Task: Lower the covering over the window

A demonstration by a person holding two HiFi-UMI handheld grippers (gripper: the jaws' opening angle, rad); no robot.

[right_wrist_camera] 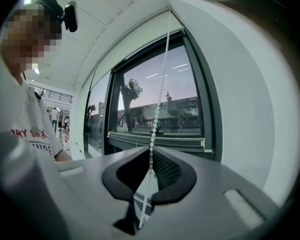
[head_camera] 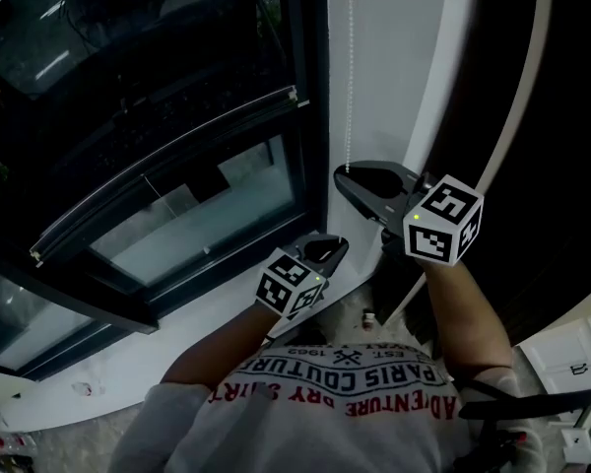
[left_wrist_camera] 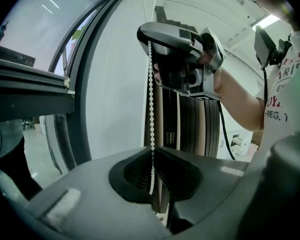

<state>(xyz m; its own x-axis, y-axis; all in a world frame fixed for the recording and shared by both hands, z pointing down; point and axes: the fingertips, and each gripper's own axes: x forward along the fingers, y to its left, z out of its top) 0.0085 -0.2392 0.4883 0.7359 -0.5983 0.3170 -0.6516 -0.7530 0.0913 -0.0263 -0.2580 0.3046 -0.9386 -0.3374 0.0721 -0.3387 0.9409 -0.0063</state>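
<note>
We are working the bead chain (head_camera: pixel 350 67) that is hanging down the white wall (head_camera: pixel 384 47) just right of the window (head_camera: pixel 207 205). Both grippers are on it. The right gripper (head_camera: pixel 350 180) is sitting higher and pointing about level, with its jaws pinched together on the beads. The left gripper (head_camera: pixel 327 249) is sitting lower on the same chain, and its jaws are likewise closed on it with almost no gap. The roller blind (head_camera: pixel 128 57) is hanging partway down, with its bottom rail (head_camera: pixel 167 166) crossing the glass well above the sill (head_camera: pixel 227 308). We are judging the lowering as under way but far from finished.

To do this step well, we are aiming to:
- draw the chain straight down along the wall, not out towards us, so the beads are feeding cleanly into the clutch overhead, which no view is showing;
- work hand over hand, so that one gripper is always clamped while the other is letting go and reaching up for a fresh hold;
- take each new hold square across a bead, since the chain is thin and could slip through a loose pinch;
- watch the bottom rail to check that it is travelling down and staying level; if it is rising instead, we are pulling the wrong run of the loop.
</note>
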